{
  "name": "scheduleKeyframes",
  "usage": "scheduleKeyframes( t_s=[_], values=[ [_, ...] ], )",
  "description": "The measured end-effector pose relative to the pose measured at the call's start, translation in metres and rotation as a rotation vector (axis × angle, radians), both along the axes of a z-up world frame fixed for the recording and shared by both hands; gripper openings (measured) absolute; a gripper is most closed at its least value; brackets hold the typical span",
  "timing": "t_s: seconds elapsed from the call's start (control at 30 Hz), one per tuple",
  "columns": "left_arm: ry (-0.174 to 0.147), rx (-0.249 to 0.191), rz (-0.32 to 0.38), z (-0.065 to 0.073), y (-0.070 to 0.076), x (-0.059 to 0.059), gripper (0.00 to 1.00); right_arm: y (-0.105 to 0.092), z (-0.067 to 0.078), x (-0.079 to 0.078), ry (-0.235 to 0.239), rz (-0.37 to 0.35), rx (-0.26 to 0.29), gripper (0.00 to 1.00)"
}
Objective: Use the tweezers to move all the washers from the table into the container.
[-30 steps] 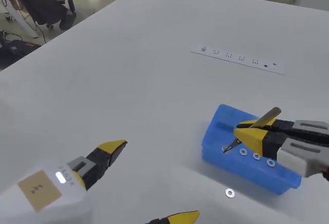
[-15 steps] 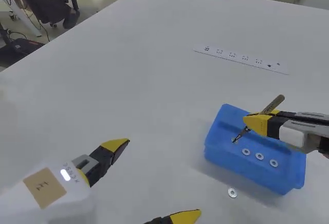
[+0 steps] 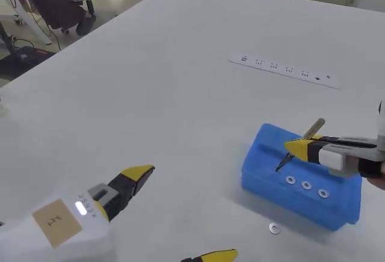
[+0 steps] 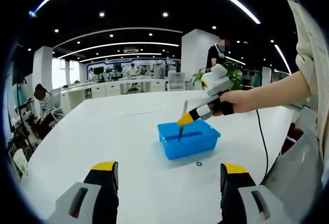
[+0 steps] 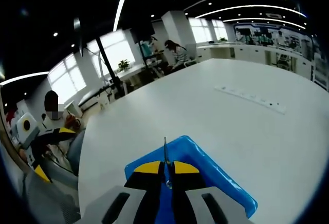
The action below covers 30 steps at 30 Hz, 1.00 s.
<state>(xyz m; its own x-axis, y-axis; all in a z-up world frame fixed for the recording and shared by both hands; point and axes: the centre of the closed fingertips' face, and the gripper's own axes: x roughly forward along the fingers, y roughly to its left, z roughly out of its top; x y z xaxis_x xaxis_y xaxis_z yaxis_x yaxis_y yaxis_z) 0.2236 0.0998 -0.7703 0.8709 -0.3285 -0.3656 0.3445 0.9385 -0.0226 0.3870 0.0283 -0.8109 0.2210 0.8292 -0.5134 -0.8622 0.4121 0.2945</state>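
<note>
A blue rectangular container (image 3: 301,184) sits on the white table, with three washers (image 3: 306,185) lying in a row inside it. One more washer (image 3: 274,229) lies on the table just in front of the container. My right gripper (image 3: 296,147) is shut on the tweezers (image 3: 283,162), whose tips hang over the container's left part. The same tweezers (image 5: 165,158) stick out between the shut jaws above the container (image 5: 205,172). My left gripper (image 3: 177,214) stands open over the near left table, away from the container (image 4: 188,139); the loose washer (image 4: 199,163) lies ahead of it.
A white power strip (image 3: 285,70) lies flat on the far part of the table. Office chairs and cables (image 3: 48,3) stand beyond the table's left edge. A person sits at a distant desk (image 5: 177,54).
My right gripper has lifted and drawn back to the right with the tweezers; their tips now hang higher over the container. The left gripper has hardly moved.
</note>
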Motion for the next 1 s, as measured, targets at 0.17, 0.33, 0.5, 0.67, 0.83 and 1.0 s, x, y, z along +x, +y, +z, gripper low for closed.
scheduleKeyframes(
  t_s=[0.17, 0.33, 0.5, 0.67, 0.83, 1.0],
  values=[
    [0.003, 0.002, -0.005, -0.0005, -0.0013, -0.0007, 0.83, 0.0009, -0.0064, 0.0010, -0.002, 0.007, -0.020, 0.03],
    [0.006, 0.004, -0.006, -0.0009, -0.0014, -0.0012, 0.82, 0.0008, -0.0088, 0.0007, -0.002, 0.010, -0.029, 0.03],
    [0.006, 0.006, -0.007, -0.0006, -0.0014, -0.0013, 0.82, 0.0004, -0.0113, -0.0002, -0.019, 0.024, -0.054, 0.03],
    [0.003, 0.006, -0.003, 0.0001, -0.0006, -0.0012, 0.82, 0.0016, -0.0116, -0.0015, -0.022, 0.031, -0.057, 0.03],
    [0.003, 0.006, -0.004, 0.0003, -0.0010, -0.0012, 0.82, 0.0028, -0.0106, -0.0029, -0.034, 0.042, -0.061, 0.04],
    [0.003, 0.007, -0.003, 0.0005, -0.0007, -0.0010, 0.82, 0.0031, -0.0039, -0.0026, -0.043, 0.037, -0.046, 0.04]
  ],
)
